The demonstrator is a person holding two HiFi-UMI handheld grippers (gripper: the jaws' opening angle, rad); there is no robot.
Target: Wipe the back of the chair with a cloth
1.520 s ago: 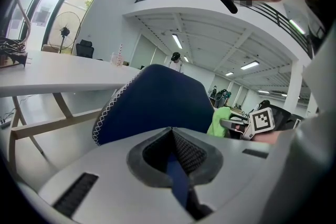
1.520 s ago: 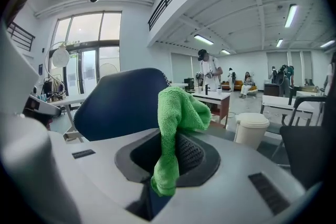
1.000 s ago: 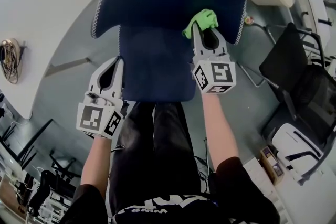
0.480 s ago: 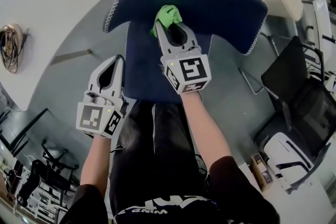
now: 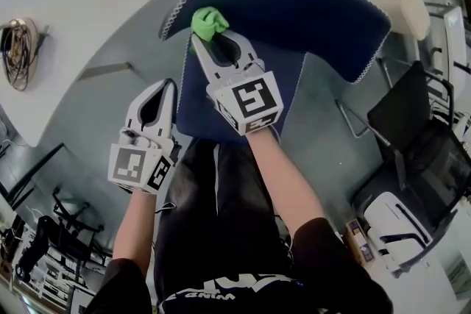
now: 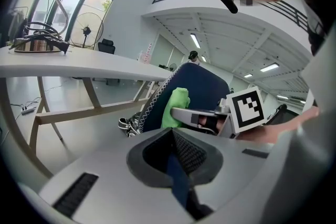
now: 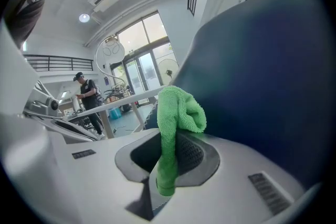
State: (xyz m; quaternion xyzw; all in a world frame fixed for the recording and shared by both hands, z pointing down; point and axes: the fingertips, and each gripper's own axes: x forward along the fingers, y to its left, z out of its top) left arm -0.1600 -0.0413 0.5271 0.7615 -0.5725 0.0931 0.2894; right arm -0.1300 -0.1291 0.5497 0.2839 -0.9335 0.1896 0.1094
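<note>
Bright, even indoor light: ceiling strip lamps (image 6: 270, 67) above the chair back (image 5: 294, 4) and daylight from tall windows (image 7: 142, 76) left of it leave only soft shadows. The cloth (image 7: 178, 113) against it is sharp. Every view bows at its edges, and both gripper views darken and blur there.

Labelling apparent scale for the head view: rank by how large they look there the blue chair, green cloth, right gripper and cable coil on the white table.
1. blue chair
2. right gripper, though nearness to the camera inflates it
3. cable coil and green cloth look alike; no ranking
</note>
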